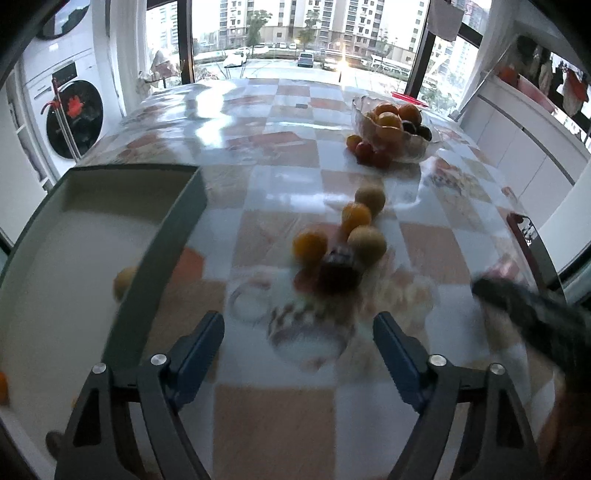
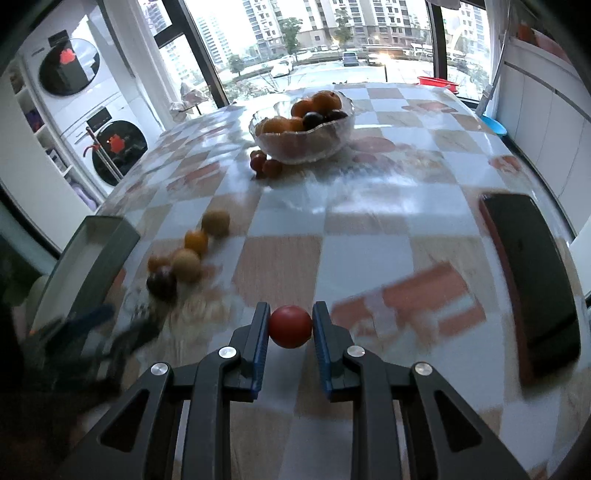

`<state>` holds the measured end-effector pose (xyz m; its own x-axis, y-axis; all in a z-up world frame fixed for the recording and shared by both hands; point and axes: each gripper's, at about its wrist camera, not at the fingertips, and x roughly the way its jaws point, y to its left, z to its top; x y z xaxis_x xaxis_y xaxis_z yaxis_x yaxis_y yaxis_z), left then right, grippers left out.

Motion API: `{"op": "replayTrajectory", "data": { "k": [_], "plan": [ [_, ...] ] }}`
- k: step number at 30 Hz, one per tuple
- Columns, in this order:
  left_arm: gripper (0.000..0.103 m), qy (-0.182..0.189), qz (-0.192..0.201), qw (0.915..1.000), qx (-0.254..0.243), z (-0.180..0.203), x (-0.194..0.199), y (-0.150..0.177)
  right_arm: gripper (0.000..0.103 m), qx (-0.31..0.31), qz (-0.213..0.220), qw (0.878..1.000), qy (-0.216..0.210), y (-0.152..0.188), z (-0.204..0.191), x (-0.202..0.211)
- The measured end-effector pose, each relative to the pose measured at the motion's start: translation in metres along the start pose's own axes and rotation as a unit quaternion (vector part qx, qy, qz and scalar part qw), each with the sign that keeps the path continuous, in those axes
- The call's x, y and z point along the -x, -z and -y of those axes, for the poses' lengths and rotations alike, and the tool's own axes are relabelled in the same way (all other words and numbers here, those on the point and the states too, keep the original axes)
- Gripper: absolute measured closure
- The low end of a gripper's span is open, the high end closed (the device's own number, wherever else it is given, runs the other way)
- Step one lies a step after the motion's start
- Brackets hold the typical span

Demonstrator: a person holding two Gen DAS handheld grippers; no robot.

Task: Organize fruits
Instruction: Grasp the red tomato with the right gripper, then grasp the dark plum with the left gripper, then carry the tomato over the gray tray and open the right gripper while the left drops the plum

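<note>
My right gripper (image 2: 290, 326) is shut on a small red fruit (image 2: 290, 326), held above the checked tablecloth. My left gripper (image 1: 298, 334) stands open over the cloth with nothing between its fingers. Just ahead of it lies a loose cluster of fruit: an orange (image 1: 309, 246), a dark plum (image 1: 339, 274), two pale yellow fruits (image 1: 366, 242) (image 1: 370, 197) and another orange (image 1: 355, 216). A glass bowl (image 1: 406, 149) holding oranges and dark plums stands at the far right, with small red fruits (image 1: 369, 152) beside it. A white tray (image 1: 66, 258) with a dark rim lies at the left, a pale fruit (image 1: 123, 282) inside.
A dark phone-like slab (image 2: 532, 273) lies near the table's right edge. Stacked washing machines (image 1: 70, 114) stand at the left beyond the table. Large windows (image 1: 303, 33) run behind it, and white cabinets (image 1: 524, 140) line the right side. The other gripper (image 1: 532, 314) shows blurred at the right.
</note>
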<state>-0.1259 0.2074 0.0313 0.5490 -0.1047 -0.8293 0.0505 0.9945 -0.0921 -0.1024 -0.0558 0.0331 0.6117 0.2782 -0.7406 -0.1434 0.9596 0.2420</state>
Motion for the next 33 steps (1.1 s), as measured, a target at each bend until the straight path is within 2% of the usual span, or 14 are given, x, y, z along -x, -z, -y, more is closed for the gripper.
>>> {"op": "replayTrajectory", "data": {
  "k": [1,6,7,8,11,14,19,25,33],
  "plan": [
    [0.028,0.001,-0.007,1.0,-0.001,0.002,-0.005,-0.003,0.077,-0.001,-0.001,1.0,-0.002,0.004,0.001,0.003],
    [0.029,-0.014,-0.002,0.9999,-0.004,0.01,-0.014,-0.015,0.077,-0.007,-0.002,1.0,-0.008,0.019,0.005,0.012],
    [0.032,-0.015,-0.001,0.9999,-0.002,0.011,-0.015,-0.016,0.077,-0.008,-0.003,1.0,-0.009,0.021,0.005,0.012],
    [0.041,-0.02,0.0,0.9998,-0.001,0.012,-0.015,-0.017,0.077,-0.009,-0.005,1.0,-0.009,0.022,0.005,0.013],
    [0.046,-0.026,0.002,0.9997,0.002,0.012,-0.015,-0.018,0.077,-0.009,-0.008,1.0,-0.01,0.025,0.004,0.014],
    [0.072,0.007,0.008,0.9999,0.0,0.012,-0.011,-0.017,0.077,-0.007,-0.009,1.0,-0.009,0.028,0.003,0.015],
    [0.073,0.016,0.011,0.9997,-0.018,0.014,0.002,-0.01,0.077,-0.003,-0.012,1.0,-0.008,0.031,-0.002,0.02],
    [0.073,0.019,0.038,0.9988,-0.024,-0.006,0.041,0.001,0.077,0.006,-0.019,1.0,-0.016,0.03,-0.018,0.026],
    [0.073,0.0,0.06,0.9982,0.007,-0.081,0.082,0.007,0.077,0.052,-0.022,0.998,-0.038,0.022,-0.078,0.035]
  ]
}}
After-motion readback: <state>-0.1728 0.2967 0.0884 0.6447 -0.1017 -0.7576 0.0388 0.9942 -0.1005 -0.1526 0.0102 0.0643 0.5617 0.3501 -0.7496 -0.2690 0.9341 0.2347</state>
